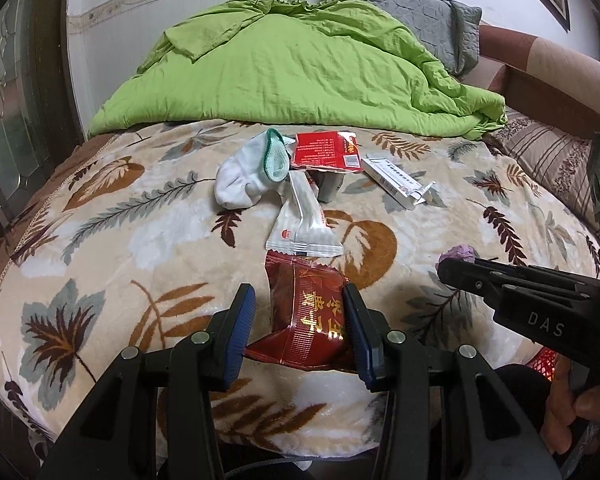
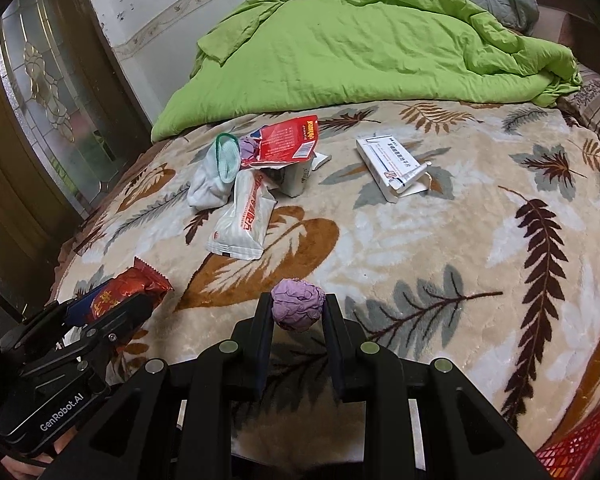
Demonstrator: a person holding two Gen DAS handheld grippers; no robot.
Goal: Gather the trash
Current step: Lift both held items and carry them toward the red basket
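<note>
Pinching a dark red wrapper [image 1: 306,320] in our left gripper [image 1: 300,322] and a purple paper ball [image 2: 297,309] in our right gripper [image 2: 297,316], we see the red basket [image 2: 576,452] near right, closest to the right one.

Home bedroom: leaf-print blanket [image 1: 100,216], green duvet [image 1: 292,72], pillow [image 1: 420,12].

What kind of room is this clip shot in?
Most likely a bedroom. The work surface is a bed covered with a leaf-print plush blanket, a crumpled green quilt is piled at the far side by the wall, and a grey pillow lies behind it. A white sock lies among the wrappers.
</note>
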